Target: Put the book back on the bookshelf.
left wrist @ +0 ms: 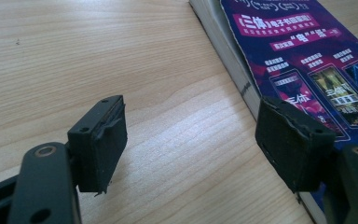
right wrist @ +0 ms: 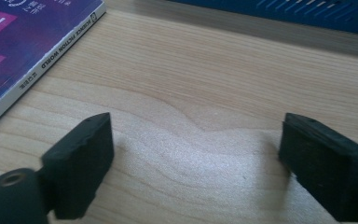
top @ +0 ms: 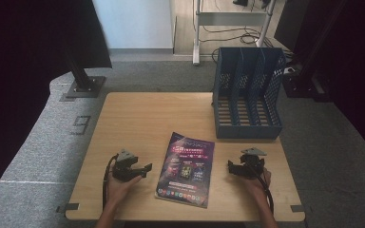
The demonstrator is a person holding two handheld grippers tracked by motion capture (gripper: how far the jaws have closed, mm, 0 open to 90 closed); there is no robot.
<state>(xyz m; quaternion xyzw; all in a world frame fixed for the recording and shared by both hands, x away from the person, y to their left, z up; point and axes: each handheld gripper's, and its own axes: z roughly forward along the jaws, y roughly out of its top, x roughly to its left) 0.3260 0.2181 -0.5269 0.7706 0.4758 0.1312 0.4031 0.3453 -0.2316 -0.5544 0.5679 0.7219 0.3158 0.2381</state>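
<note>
A magazine with a dark purple cover lies flat on the wooden table, near the front edge. My left gripper rests on the table just left of it, jaws open and empty. In the left gripper view the left gripper points at bare wood, with the magazine and its spine to the right. My right gripper sits to the right of the magazine, open and empty. Its own view has the right gripper over bare wood, the magazine's spine at upper left.
A blue slotted file holder stands at the table's back right; its base crosses the top of the right gripper view. A person's hands hold both grippers from the front edge. Grey carpet and stand feet surround the table.
</note>
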